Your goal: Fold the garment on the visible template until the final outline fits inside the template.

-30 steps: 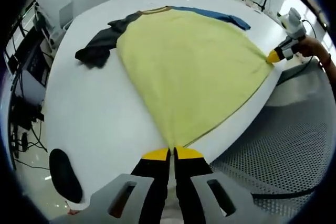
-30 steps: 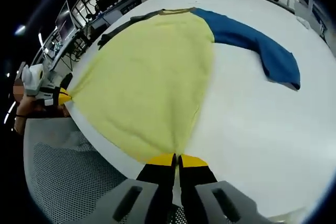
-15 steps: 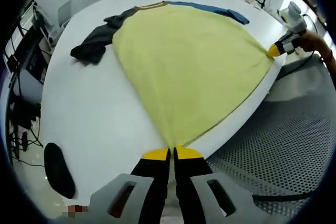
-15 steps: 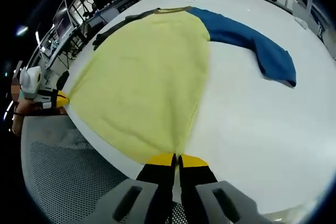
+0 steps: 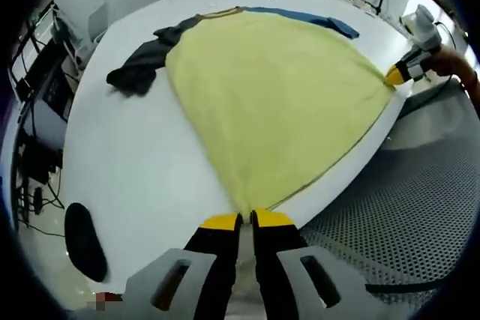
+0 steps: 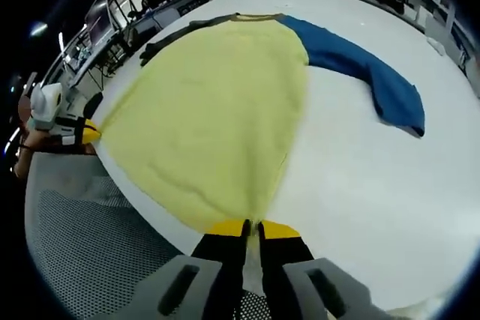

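Because both hem corners sit at the near table edge, the yellow knit shirt with one blue and one dark grey sleeve (image 5: 270,103) risks sliding off the white round-cornered table (image 5: 127,177) if pulled further outward. It lies flat, collar toward the far edge. Left gripper (image 5: 247,219): fingers closed on one hem corner. Right gripper (image 6: 251,225): fingers closed on the other. Blue sleeve (image 6: 367,73) and grey sleeve (image 5: 142,61) splay sideways with bare table around them. No template outline discernible. Perforated floor (image 5: 390,222) lies beyond the edge.
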Available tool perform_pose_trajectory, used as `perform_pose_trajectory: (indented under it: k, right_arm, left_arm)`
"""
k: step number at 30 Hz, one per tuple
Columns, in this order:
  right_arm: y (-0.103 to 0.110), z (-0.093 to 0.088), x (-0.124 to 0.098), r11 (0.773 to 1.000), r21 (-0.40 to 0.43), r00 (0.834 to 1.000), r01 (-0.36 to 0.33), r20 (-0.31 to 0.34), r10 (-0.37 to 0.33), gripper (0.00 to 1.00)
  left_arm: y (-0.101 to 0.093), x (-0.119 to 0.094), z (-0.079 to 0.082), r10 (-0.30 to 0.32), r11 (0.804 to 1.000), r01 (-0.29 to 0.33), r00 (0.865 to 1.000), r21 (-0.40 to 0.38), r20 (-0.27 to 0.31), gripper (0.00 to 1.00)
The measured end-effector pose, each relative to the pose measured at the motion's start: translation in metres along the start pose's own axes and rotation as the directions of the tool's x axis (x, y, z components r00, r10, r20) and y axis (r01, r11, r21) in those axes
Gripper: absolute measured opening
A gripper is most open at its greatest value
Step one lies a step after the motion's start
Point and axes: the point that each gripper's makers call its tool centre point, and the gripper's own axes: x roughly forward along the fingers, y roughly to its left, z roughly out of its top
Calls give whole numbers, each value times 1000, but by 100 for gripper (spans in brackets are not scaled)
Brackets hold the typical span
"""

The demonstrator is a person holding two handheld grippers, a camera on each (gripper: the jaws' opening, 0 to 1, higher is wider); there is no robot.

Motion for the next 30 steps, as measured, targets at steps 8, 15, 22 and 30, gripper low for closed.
perform_pose_trajectory:
  k: [8, 15, 22, 30]
  right_arm:
    - [-28, 57, -25, 998, -1, 961, 65, 269, -63, 35]
    - [-76, 87, -29, 988, 41, 921, 151, 358, -156, 38]
    - [-115, 101, -12, 978, 114, 906, 174, 371, -204, 39]
    - [-138, 109, 8, 970, 84, 916, 227, 321, -242, 33]
  left_arm:
    - [-1, -18, 34, 19, 997, -4, 979, -73, 205, 49]
    - [-2, -26, 54, 15, 991, 23, 959, -130, 284, 75]
    - [-10, -28, 62, 23, 993, 14, 951, -116, 307, 93]
    - [-13, -28, 69, 17, 993, 24, 938, -116, 345, 99]
